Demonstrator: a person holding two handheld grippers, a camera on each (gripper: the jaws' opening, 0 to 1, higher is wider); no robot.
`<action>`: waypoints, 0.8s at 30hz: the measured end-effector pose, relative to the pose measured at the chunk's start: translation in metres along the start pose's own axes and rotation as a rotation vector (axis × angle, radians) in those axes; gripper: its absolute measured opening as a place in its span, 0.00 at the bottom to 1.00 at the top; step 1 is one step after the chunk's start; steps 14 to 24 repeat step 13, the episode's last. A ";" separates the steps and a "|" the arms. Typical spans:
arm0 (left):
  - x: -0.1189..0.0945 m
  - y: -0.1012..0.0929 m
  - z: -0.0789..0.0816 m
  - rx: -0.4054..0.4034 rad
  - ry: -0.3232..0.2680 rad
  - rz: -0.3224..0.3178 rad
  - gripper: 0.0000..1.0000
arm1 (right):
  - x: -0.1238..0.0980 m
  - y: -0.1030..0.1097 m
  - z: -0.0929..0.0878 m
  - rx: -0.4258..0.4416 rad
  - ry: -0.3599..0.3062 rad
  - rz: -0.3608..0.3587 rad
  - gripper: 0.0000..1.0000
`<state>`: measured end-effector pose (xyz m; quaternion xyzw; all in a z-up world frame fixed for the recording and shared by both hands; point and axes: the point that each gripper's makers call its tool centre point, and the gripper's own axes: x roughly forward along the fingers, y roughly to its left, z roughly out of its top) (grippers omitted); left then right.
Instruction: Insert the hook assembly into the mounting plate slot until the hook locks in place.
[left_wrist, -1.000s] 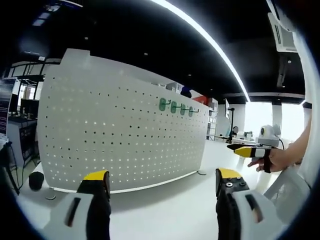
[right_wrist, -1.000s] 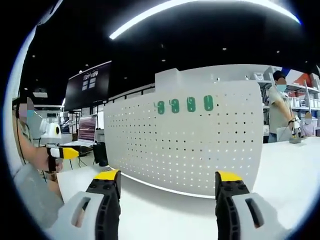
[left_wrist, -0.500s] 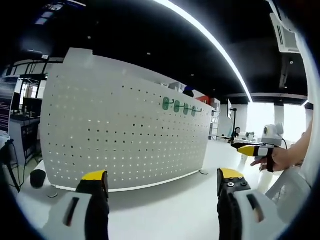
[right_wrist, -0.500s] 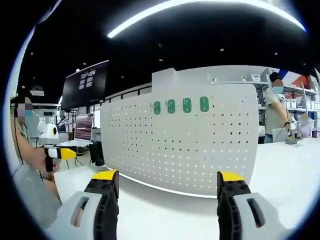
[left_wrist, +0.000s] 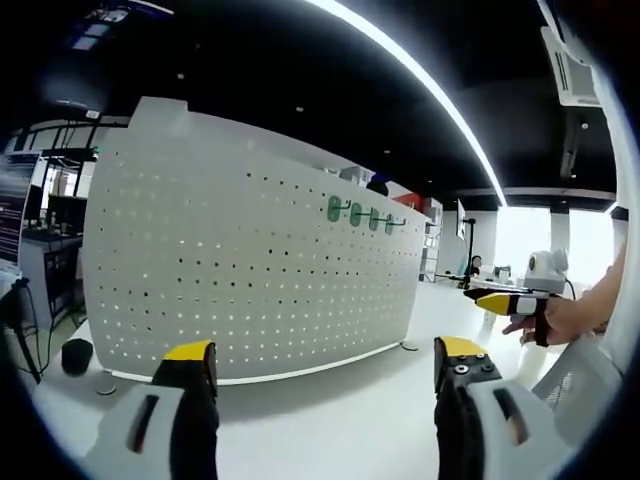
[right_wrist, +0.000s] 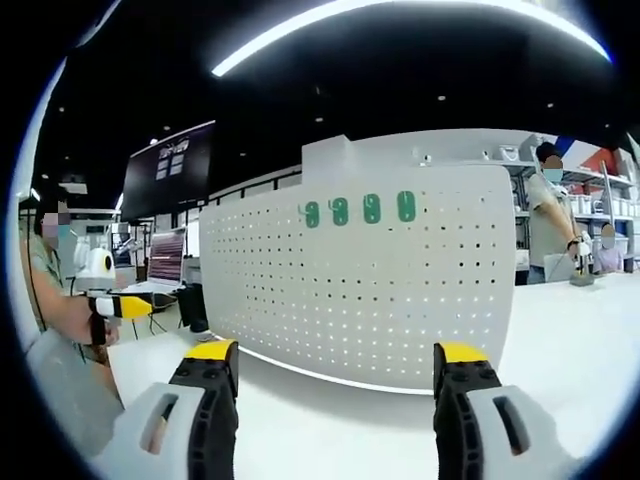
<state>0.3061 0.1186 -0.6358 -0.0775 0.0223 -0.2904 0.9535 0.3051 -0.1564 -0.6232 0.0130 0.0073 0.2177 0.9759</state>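
Note:
A white perforated mounting plate stands upright on the white table. Several green hook assemblies hang in a row near its top edge. My left gripper is open, with nothing between its yellow-tipped jaws, and sits well short of the plate. My right gripper is open and empty too, facing the plate from the other angle. The right gripper also shows at the right edge of the left gripper view, held in a hand. The left gripper shows at the left of the right gripper view.
The white table spreads in front of the plate. A dark round object lies at the plate's left foot. People stand behind the plate at the right. A monitor and desks are at the left.
Both views have shifted very slightly; the plate and hooks stay where they were. Both grippers remain open.

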 end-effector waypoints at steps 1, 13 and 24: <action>0.000 -0.001 0.000 -0.001 0.000 -0.001 0.92 | 0.000 -0.001 0.000 -0.001 0.000 -0.002 0.78; 0.000 -0.003 0.002 0.005 -0.008 -0.006 0.90 | -0.001 -0.002 0.002 0.005 -0.011 -0.009 0.78; 0.000 -0.003 0.002 0.005 -0.008 -0.006 0.90 | -0.001 -0.002 0.002 0.005 -0.011 -0.009 0.78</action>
